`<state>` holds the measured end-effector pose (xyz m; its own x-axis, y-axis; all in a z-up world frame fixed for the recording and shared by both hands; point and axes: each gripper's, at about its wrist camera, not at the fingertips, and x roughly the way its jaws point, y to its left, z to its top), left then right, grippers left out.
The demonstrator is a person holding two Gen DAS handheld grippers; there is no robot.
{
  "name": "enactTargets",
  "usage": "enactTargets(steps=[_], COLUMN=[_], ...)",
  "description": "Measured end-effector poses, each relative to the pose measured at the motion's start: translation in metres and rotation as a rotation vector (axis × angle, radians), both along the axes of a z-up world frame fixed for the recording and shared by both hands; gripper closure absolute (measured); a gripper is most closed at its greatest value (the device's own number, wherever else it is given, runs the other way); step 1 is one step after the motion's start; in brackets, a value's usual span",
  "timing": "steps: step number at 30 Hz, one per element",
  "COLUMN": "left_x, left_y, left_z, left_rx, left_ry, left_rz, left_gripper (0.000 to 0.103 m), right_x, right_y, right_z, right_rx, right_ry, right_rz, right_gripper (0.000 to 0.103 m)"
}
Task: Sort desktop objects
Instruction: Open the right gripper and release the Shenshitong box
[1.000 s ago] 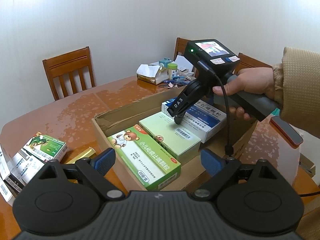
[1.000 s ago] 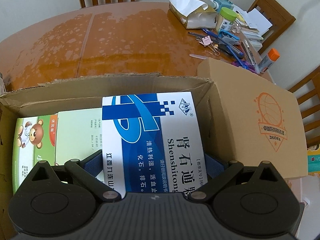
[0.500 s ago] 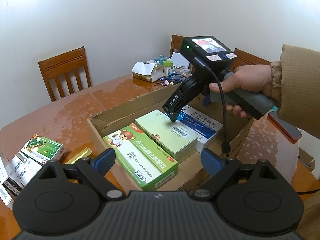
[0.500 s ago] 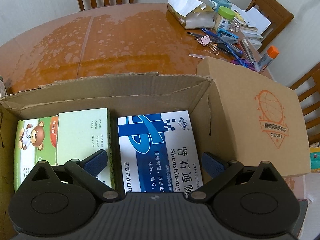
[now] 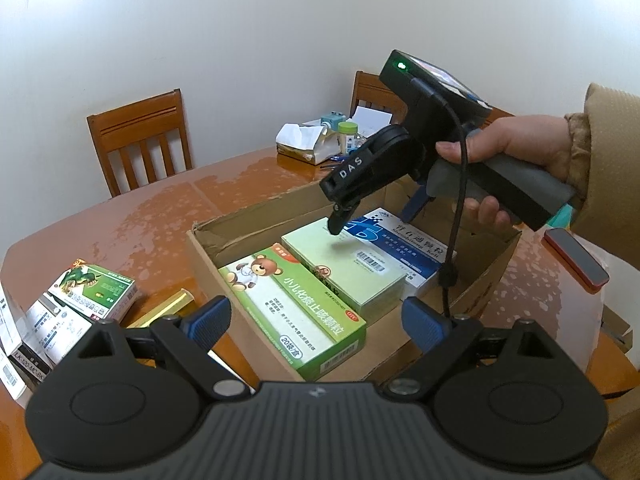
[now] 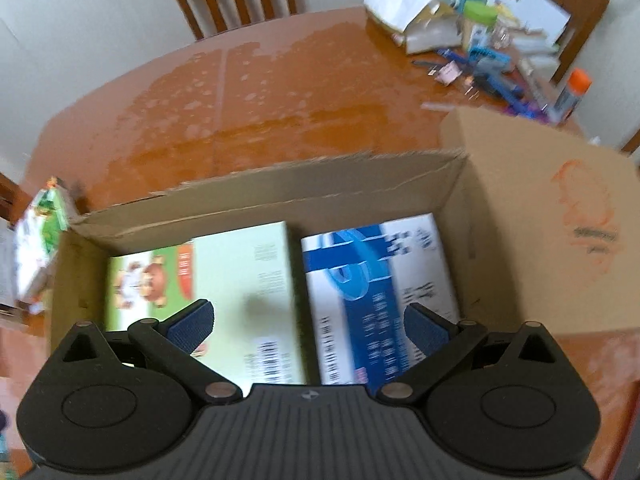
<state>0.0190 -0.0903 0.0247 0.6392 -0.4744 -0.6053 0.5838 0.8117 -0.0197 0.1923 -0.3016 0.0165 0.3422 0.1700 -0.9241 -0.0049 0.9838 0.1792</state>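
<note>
From my left wrist camera, the left gripper [image 5: 316, 322] sits at 6 o'clock with its blue pads spread wide and nothing between them. The cardboard box [image 5: 208, 256] fills the centre, its torn far rim running toward 12 o'clock; bare wooden table [image 5: 140, 216] lies open from 9 to 11 o'clock, giving me the clearest room. At 8 o'clock a stack of small medicine boxes [image 5: 92, 290] and a gold tube [image 5: 168, 308] sit just outside the box wall. Inside lie three flat packs side by side: the bear box [image 5: 296, 312] nearest me, the pale green box [image 5: 348, 268] in the middle, the blue-and-white box [image 5: 404, 248] at the far side. The right gripper [image 5: 372, 216], held by a hand [image 5: 516, 152] entering from 3 o'clock, hangs above the box, its fingers apart and holding nothing. A red-edged phone [image 5: 576, 258] rests at 3 o'clock.

From my right wrist camera (blurred), the right gripper's [image 6: 308, 326] pads stand wide apart over the seam between the pale green box [image 6: 248, 280] and the blue-and-white box [image 6: 380, 280], gripping neither. The box's open flap [image 6: 552, 216] rises at 3 o'clock, closing that side. Clutter [image 6: 480, 40] crowds 1 o'clock; open table [image 6: 240, 112] spreads at 11 to 12 o'clock.
</note>
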Motion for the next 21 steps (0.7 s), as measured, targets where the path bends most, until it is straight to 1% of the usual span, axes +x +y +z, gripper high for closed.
enactTargets(steps=[5,7,9,15,21], left_x=[0.000,0.000,-0.001,-0.001,-0.002], left_y=[0.001,0.001,0.001,-0.001,-0.001], left_z=[0.000,0.000,0.000,0.000,0.002], left_rx=[-0.002,-0.001,0.001,0.004,0.010], left_ry=[0.000,-0.001,-0.001,0.002,-0.001], left_rz=[0.003,0.004,0.005,0.004,0.000], left_gripper=[0.011,0.011,0.011,0.011,0.011], right_x=[-0.003,-0.004,-0.006,-0.007,-0.007], right_y=[0.005,0.008,0.009,0.006,0.001], right_z=[-0.006,-0.011,-0.014,-0.015,-0.017], right_rx=[0.141,0.230,0.283,0.309,0.289], right_ry=[0.051,0.083,0.095,0.097,0.103], right_rz=[0.007,0.019,0.020,0.013,-0.003], right_gripper=[0.000,0.000,0.000,0.000,0.000])
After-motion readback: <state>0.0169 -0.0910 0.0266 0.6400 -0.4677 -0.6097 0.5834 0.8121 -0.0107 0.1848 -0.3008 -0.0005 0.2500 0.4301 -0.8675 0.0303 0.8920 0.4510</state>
